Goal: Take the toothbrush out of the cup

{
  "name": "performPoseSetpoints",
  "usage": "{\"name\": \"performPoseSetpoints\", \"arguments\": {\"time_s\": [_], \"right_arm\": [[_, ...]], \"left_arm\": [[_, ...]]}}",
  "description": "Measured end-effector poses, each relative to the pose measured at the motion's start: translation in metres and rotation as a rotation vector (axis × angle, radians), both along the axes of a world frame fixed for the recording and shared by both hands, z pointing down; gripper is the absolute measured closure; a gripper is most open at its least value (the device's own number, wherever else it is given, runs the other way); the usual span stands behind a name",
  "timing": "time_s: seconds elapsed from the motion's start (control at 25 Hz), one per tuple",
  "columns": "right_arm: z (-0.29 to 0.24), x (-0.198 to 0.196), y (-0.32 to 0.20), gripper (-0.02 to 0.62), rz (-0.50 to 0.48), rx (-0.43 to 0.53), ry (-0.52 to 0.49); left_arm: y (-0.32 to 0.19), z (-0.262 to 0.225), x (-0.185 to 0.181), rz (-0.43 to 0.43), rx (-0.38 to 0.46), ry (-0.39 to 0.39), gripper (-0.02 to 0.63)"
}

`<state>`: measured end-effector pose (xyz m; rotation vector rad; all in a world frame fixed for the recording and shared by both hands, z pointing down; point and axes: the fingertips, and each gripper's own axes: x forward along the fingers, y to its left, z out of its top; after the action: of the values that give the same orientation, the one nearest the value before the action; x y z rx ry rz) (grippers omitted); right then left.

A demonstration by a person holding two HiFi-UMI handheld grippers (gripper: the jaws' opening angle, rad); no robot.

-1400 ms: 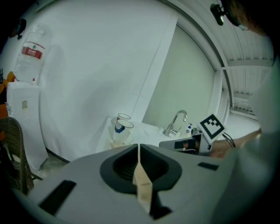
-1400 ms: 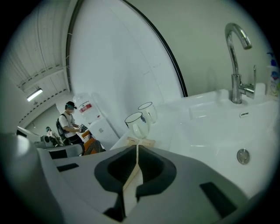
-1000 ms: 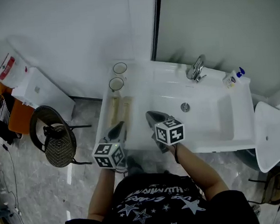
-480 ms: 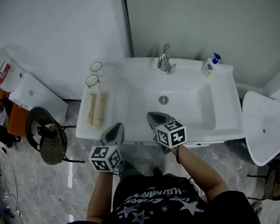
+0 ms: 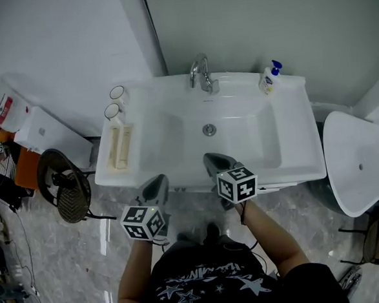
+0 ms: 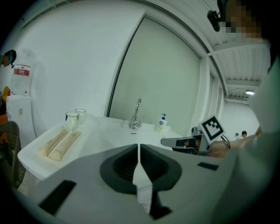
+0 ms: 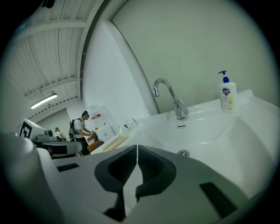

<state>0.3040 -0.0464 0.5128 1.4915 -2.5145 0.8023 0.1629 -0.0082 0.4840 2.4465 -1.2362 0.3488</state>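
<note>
The left gripper [image 5: 154,184] and right gripper [image 5: 215,161], both pressed together and empty, sit lower centre; the cups [image 5: 112,111] stand upper left, possibly holding nothing discernible.

Two cups [image 5: 117,92] — two packets [image 5: 119,146] — one soap bottle [image 5: 268,79], one faucet [image 5: 201,74].

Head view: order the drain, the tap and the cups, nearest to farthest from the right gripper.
1. The drain, in the middle, just ahead of the right gripper.
2. The tap, at the back, roughly straight ahead.
3. The cups, at the back left corner.
</note>
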Motion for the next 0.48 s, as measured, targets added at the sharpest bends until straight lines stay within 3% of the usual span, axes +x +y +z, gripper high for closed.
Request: {"name": "performPoseSetpoints", "arguments": {"time_s": [0.48], "right_arm": [[0.0, -0.004, 0.035, 0.575, 0.084, 0.014, 0.027]], "left_arm": [[0.035, 0.004, -0.005, 0.058, -0.023, 0.052, 0.578]]}}
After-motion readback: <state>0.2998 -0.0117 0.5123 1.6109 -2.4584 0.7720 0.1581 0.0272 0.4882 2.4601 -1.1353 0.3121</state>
